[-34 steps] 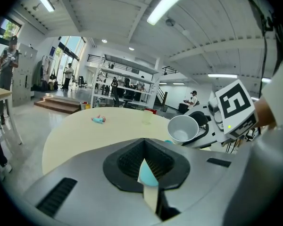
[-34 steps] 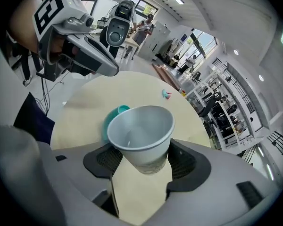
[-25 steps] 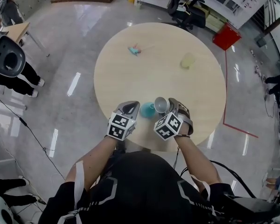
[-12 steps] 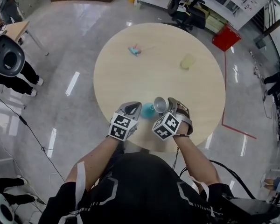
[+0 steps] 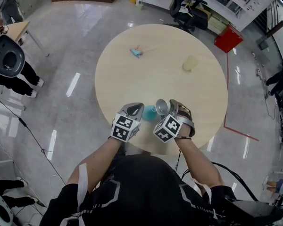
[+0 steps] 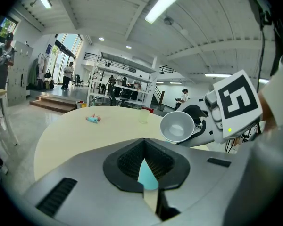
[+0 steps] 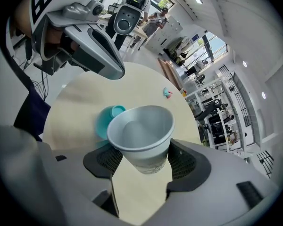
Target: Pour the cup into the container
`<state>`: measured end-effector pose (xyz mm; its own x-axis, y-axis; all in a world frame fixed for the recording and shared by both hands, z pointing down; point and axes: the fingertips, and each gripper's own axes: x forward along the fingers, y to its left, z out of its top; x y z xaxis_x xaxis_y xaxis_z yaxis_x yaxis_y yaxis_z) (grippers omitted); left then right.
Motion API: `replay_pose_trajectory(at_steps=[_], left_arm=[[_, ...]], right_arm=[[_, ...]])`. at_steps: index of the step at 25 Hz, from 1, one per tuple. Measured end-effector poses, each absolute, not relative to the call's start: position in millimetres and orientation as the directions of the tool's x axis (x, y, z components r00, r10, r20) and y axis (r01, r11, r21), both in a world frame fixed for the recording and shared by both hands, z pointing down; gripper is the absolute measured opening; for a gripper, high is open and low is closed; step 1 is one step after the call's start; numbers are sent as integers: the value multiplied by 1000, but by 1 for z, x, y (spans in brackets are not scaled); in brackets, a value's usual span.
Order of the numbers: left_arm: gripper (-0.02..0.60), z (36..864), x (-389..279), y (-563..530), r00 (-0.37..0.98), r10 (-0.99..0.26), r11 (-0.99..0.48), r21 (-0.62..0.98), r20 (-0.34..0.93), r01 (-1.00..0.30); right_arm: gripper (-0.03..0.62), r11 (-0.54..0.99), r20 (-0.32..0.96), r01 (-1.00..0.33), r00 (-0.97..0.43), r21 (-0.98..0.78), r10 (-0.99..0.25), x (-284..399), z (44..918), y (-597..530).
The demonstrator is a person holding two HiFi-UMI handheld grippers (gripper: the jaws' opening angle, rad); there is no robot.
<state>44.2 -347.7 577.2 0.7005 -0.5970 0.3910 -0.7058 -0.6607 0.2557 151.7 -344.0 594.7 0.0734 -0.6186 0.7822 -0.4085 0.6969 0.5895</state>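
White cup tilts, clamped in right gripper; left gripper closed near teal container.

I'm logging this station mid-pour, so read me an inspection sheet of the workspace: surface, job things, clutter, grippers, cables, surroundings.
Surface: round beige table; no spill seen.
Job's things: paper cup tipped toward the teal container; contents unclear.
Clutter: small teal toy and pale green cup, both at the far side.
Grippers: right gripper clamps the paper cup; left gripper has its jaws together, beside the container.
Cables: one cable runs across the floor left of the table.
Surroundings: red bin, office chair, a person's legs.
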Motion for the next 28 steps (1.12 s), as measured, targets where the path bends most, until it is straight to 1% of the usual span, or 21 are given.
replay_pose_trajectory(at_steps=[8,20,28], left_arm=[[-8,578,46,-351,705,-595,-649,288,385,-705],[-8,578,46,-350,702,-596,-645,289,390,-708],[-8,580,48,-348,703,-596,-647,286,389,-707]], right_arm=[[304,705,775,-362,90,610,-625,149,589,-346],[304,724,779,-308,111,618,-618,150,590,-344],[304,717,761,-267,128,644,-636,150,588,-346]])
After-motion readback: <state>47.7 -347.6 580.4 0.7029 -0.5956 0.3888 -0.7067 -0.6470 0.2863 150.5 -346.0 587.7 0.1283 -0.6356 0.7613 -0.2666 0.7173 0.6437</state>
